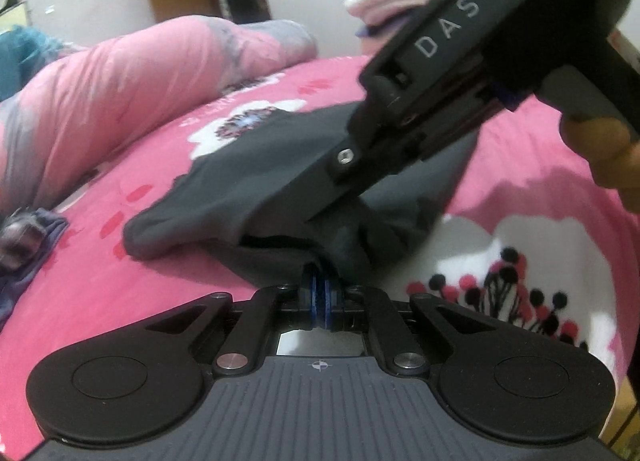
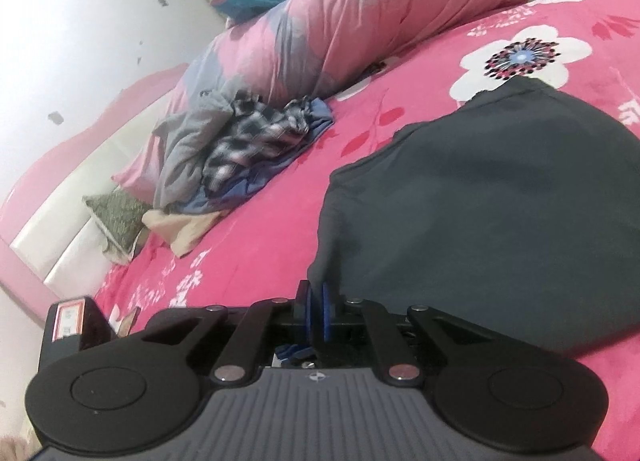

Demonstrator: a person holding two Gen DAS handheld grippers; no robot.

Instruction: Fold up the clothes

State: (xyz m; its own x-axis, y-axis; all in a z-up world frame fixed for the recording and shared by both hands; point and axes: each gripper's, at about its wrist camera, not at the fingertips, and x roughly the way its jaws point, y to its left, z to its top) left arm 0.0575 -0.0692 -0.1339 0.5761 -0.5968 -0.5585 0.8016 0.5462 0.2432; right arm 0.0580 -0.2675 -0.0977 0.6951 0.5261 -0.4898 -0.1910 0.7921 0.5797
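A dark grey garment (image 1: 248, 177) lies on the pink flowered bedsheet (image 1: 160, 261), partly folded over itself. My left gripper (image 1: 320, 289) is shut, its blue pads pinching a bunched edge of the garment at the near side. My right gripper (image 1: 320, 217) reaches in from the upper right, held by a hand (image 1: 600, 149), with its tip buried in the same bunched cloth just beyond the left one. In the right wrist view the garment (image 2: 480, 201) spreads flat ahead and to the right. There the right gripper (image 2: 318, 309) is shut, with the garment's near left corner at its pads.
A rolled pink duvet (image 2: 380, 21) lies along the far side of the bed. A heap of plaid, blue and grey clothes (image 2: 248, 137) sits beside it, with a green cushion (image 2: 116, 213) by the headboard. Folded pink and white cloth (image 1: 400, 1) is stacked at the back.
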